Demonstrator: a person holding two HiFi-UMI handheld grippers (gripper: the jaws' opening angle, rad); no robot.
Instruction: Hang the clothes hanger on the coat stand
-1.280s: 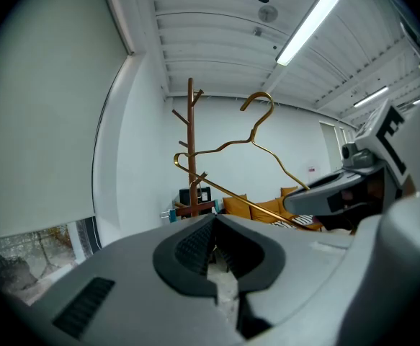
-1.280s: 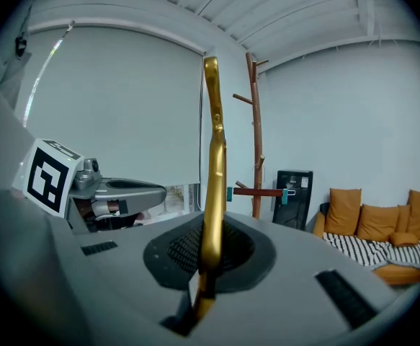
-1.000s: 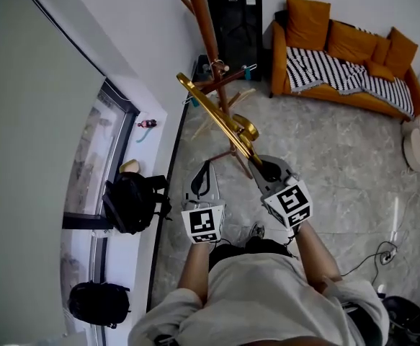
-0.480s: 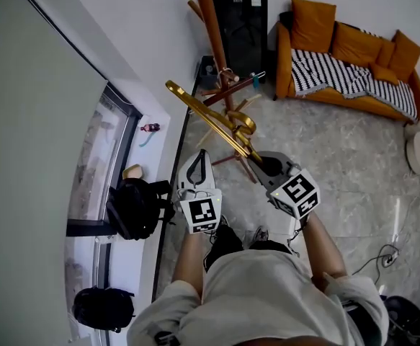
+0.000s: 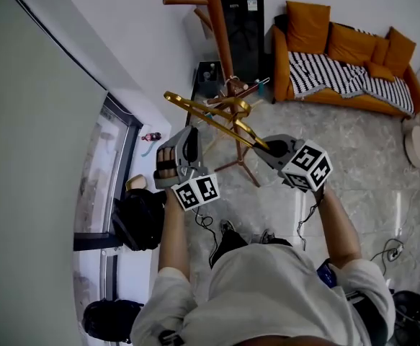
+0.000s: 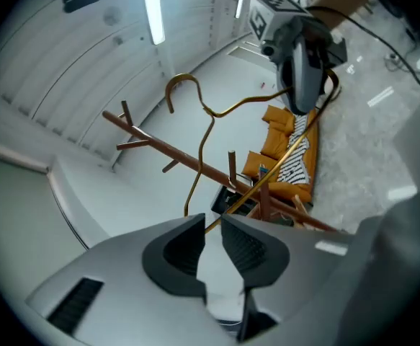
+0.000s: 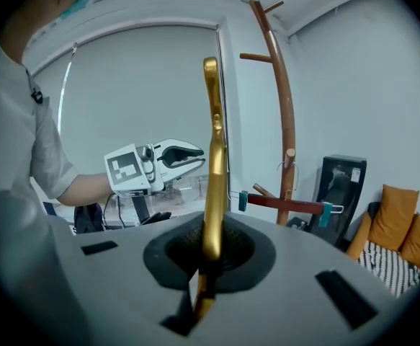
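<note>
A gold metal clothes hanger (image 5: 210, 115) is held up in front of the brown wooden coat stand (image 5: 220, 34). My right gripper (image 5: 266, 147) is shut on one end of it; in the right gripper view the gold hanger (image 7: 211, 157) rises straight out of my right gripper (image 7: 208, 245). My left gripper (image 5: 188, 131) is raised just below the hanger's other end. Its jaws are opening, with a narrow gap and nothing between them (image 6: 210, 225). From there the hanger's hook (image 6: 183, 82) hangs free, off the coat stand (image 6: 181, 157).
A wooden hanger with teal clips (image 7: 285, 204) hangs low on the stand. A black cabinet (image 5: 242, 13) stands behind it, and an orange sofa (image 5: 339, 56) is at the right. Black backpacks (image 5: 137, 218) lie by the window at left. Cables (image 5: 390, 251) trail on the floor.
Both grippers have risen towards the stand. The hanger has swung more level and nearer the pole. The left gripper came up from waist height to just under the hanger.
</note>
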